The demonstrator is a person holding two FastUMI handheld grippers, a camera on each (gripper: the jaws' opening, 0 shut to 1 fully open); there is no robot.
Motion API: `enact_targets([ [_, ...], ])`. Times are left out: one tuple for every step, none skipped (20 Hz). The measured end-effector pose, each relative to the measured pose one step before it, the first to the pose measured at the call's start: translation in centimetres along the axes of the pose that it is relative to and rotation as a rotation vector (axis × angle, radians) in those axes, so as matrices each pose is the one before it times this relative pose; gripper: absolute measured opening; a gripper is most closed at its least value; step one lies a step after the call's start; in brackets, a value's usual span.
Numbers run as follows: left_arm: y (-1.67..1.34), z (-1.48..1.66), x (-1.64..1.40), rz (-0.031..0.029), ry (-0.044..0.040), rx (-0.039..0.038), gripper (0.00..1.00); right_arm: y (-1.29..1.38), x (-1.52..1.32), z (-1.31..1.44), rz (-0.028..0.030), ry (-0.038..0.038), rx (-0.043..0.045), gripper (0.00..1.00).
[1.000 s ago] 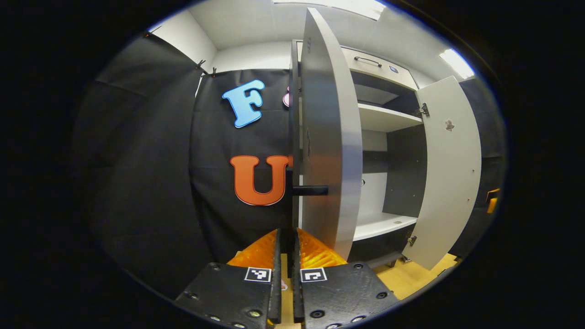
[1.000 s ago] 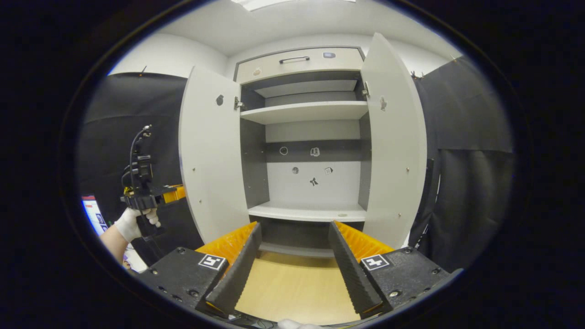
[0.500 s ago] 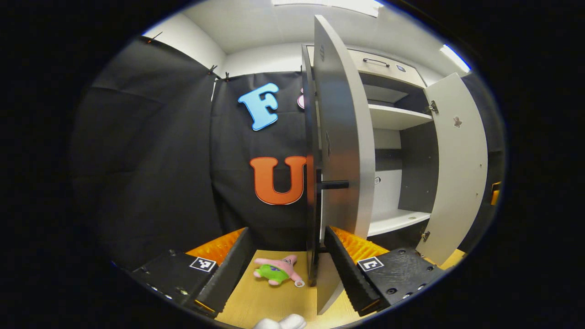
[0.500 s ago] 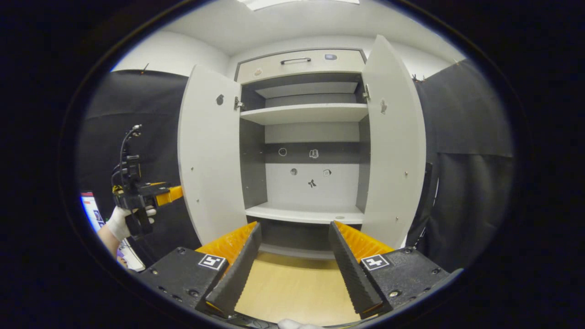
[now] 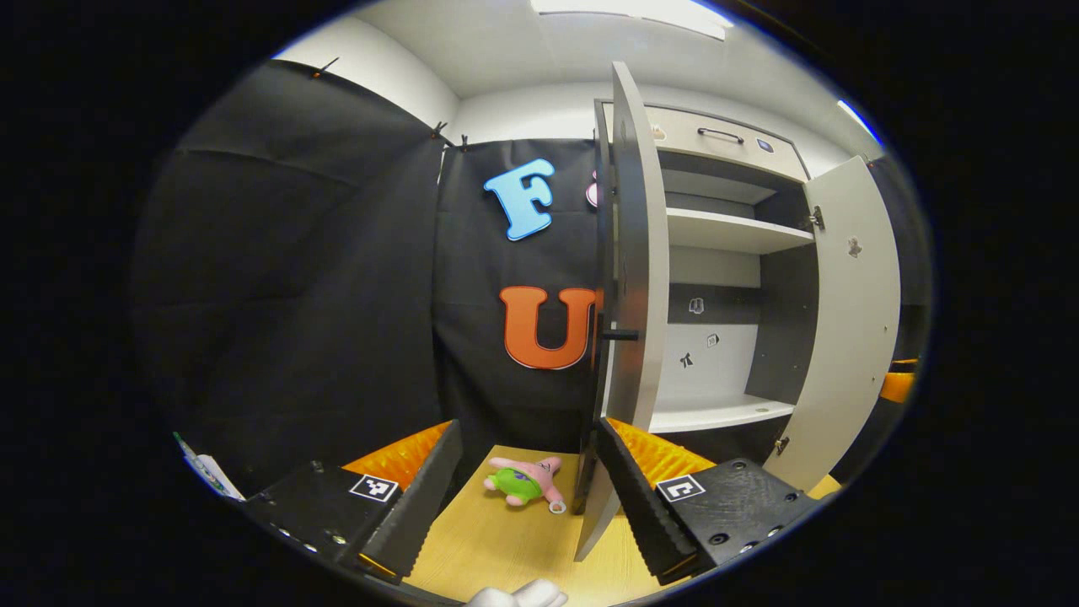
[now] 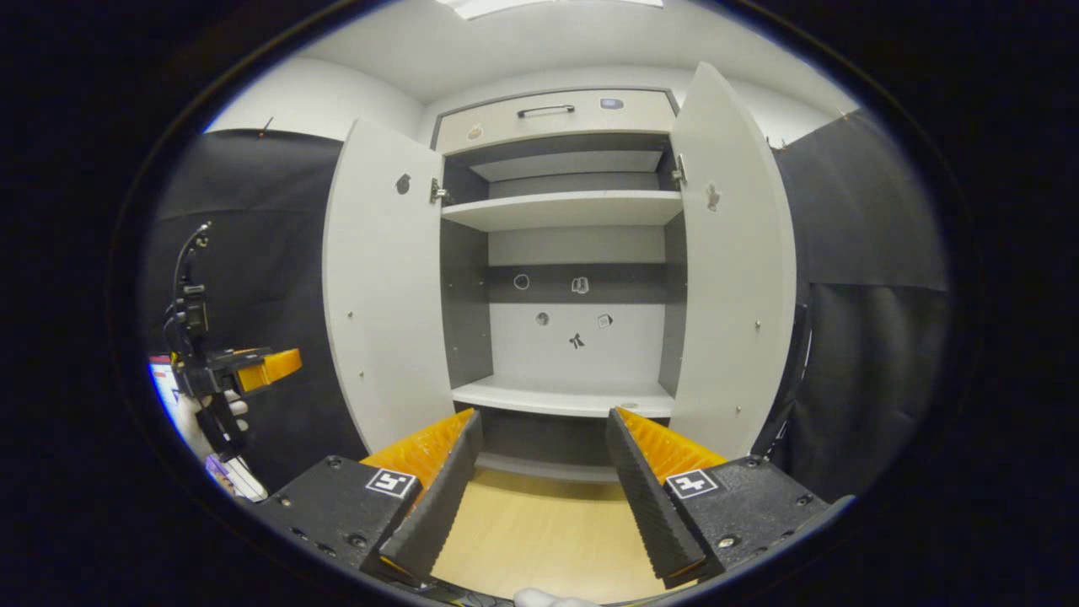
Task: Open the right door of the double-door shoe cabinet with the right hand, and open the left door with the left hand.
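With both doors of the shoe cabinet (image 6: 560, 253) swung out, the task reads as essentially done. Over the last second the left gripper (image 5: 527, 485) let go of the left door's handle (image 5: 620, 335): jaws were pinched together at the door edge, now spread wide and empty, pulled back so the door stands edge-on ahead, apart from the fingers. In the right gripper view the left gripper (image 6: 253, 371) has drifted away from the left door (image 6: 383, 278), held by a gloved hand (image 6: 198, 421).

Right gripper (image 6: 539, 472): jaws wide, holding nothing, unchanged, facing the cabinet from the front, well clear of the right door (image 6: 733, 270).

Count:
- doors: two, both open
- shelves in view: two pale boards, upper (image 6: 560, 206) and lower (image 6: 560, 396)
- top drawer (image 6: 552, 114): one, closed, one handle
- plush toy (image 5: 523, 482): one, pink and green, on the wooden floor (image 5: 506, 548) beside the left door's foot
- grippers: two

Judgement: nothing left but withdrawing.
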State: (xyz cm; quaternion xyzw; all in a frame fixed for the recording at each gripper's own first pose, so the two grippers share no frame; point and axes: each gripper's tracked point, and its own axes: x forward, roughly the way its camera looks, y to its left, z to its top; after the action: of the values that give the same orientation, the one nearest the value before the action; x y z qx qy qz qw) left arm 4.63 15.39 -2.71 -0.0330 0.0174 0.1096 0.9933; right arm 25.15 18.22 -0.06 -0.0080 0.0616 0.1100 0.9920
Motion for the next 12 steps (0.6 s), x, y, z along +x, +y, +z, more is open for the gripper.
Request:
enact_targets([
  [-0.494,0.725,-0.298,-0.00180,-0.01266,0.00094,0.95,-0.044,-0.008,0.057,0.00210,-0.00232,0.00499,0.93],
  [-0.570,0.649,-0.206,-0.00429,-0.01290,0.00563,0.95,-0.017,0.030,0.257,-0.00111,-0.00456,0.00082,0.93],
  [-0.211,0.678,-0.055,0.01027,-0.00867,0.01310,0.95,-0.348,-0.080,0.279,-0.00616,-0.00576,-0.00371,0.93],
  [-0.326,0.479,-0.086,0.00072,-0.00353,0.01262,0.95,-0.258,-0.043,0.373,-0.00797,-0.00835,-0.00677,0.93],
  [-0.792,0.674,0.108,-0.00590,-0.00872,0.00585,0.95,-0.438,-0.161,0.402,-0.01148,-0.01056,-0.00634,0.93],
  [-0.773,0.608,-0.012,-0.01036,-0.00705,-0.00306,0.95,-0.408,-0.025,0.367,-0.01391,-0.00691,-0.00292,0.93],
  [-1.052,0.449,0.055,-0.01668,-0.00248,-0.00405,0.95,-0.513,-0.068,0.246,-0.01298,-0.00789,0.00197,0.93],
  [-0.709,0.199,0.037,0.00265,0.00467,-0.00127,0.95,-0.506,-0.054,0.388,-0.01508,-0.00575,0.00273,0.93],
  [-0.727,0.307,-0.021,-0.00467,-0.00382,0.00220,0.95,-0.799,-0.040,0.324,-0.01849,-0.00625,0.00210,0.93],
  [-0.992,0.226,0.036,-0.00992,-0.00578,0.00923,0.95,-0.840,-0.190,0.345,-0.02412,-0.00557,0.00190,0.93],
  [-0.981,0.018,0.000,-0.01164,-0.00167,0.01086,0.95,-0.875,0.068,0.262,-0.02401,-0.01049,0.00599,0.93],
  [-1.199,-0.089,-0.049,-0.01715,0.00138,0.00953,0.95,-0.567,0.018,0.156,-0.01441,-0.00184,0.00269,0.93],
])
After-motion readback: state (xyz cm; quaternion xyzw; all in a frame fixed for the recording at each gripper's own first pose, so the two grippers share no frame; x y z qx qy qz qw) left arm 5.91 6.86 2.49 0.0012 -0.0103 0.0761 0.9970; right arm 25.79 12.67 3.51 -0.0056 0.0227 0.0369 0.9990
